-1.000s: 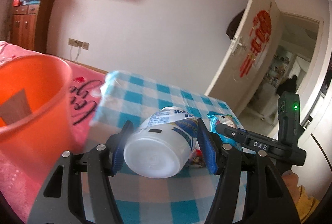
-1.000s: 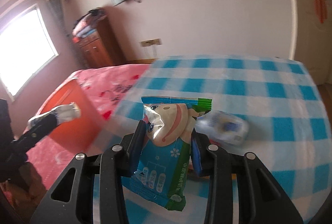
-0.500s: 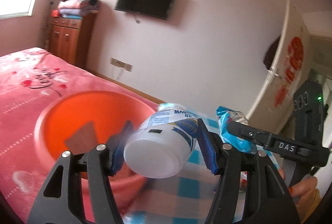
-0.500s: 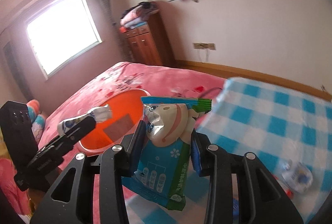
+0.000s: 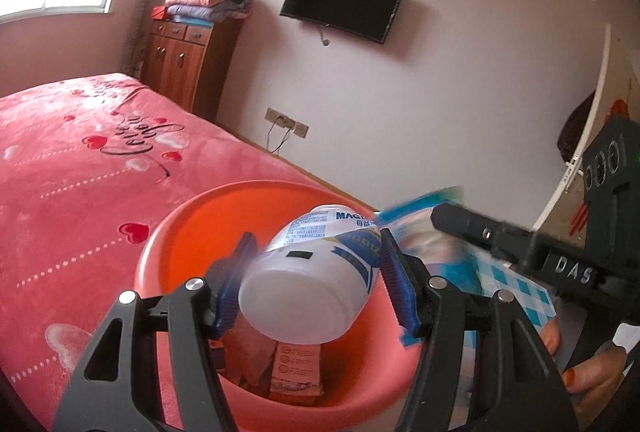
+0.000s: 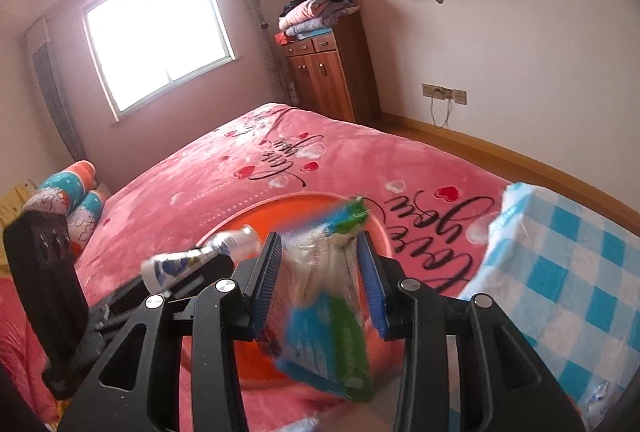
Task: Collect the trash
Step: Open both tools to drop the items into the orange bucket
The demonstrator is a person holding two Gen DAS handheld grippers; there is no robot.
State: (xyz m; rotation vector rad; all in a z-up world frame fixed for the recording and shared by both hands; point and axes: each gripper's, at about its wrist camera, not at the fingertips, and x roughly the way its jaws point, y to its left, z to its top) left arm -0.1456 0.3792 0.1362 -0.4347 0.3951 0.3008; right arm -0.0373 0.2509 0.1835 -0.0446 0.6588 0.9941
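My left gripper (image 5: 316, 280) is shut on a white plastic bottle (image 5: 316, 280) with a blue label and holds it over the orange basin (image 5: 192, 224) on the pink bed. Cardboard boxes (image 5: 296, 376) lie in the basin. My right gripper (image 6: 320, 280) has its jaws wider apart around a blue and green snack packet (image 6: 324, 344), which is blurred and tilted, also over the basin (image 6: 280, 208). The packet (image 5: 424, 228) and the right gripper (image 5: 520, 248) show at the right of the left wrist view. The bottle (image 6: 200, 256) shows left in the right wrist view.
The pink bedspread (image 5: 80, 172) surrounds the basin. A blue checked tablecloth (image 6: 568, 272) lies to the right, with a small bottle (image 6: 600, 392) at its lower edge. A wooden cabinet (image 6: 328, 72) and a wall TV (image 5: 344, 2) stand behind.
Both grippers swung left from the checked table to above the orange basin. The right jaws have spread and the snack packet now tilts and blurs between them. The left still grips the bottle.
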